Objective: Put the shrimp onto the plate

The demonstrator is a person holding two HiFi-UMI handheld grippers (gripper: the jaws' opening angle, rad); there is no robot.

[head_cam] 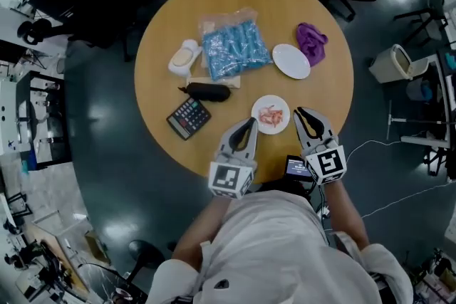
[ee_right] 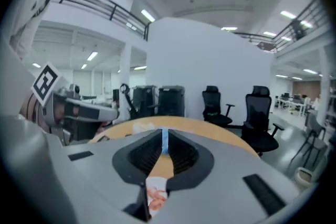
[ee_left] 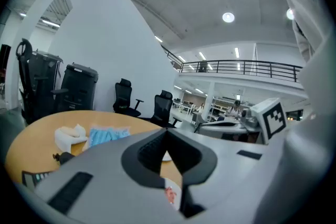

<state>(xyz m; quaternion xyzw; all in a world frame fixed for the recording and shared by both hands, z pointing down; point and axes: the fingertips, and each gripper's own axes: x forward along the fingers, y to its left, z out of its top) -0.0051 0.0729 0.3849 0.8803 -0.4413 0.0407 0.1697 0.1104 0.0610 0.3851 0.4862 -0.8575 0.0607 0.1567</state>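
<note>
The shrimp (head_cam: 270,115) already lies on the small plate (head_cam: 282,104), at five o'clock on the tabletop (head_cam: 313,82). Only a clean retreat seems left. The left gripper (head_cam: 250,122) has its jaws pressed together and empty, and the right gripper (head_cam: 300,111) has them barely parted on nothing, so keep both off the plate's rim.

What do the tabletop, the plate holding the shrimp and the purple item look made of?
Tabletop: wood or wood-look laminate, tan, matte.
Shrimp plate: white, smooth, slightly glossy, so ceramic or plastic; can't tell which.
Purple item: soft cloth, judging by its crumpled folds.
</note>
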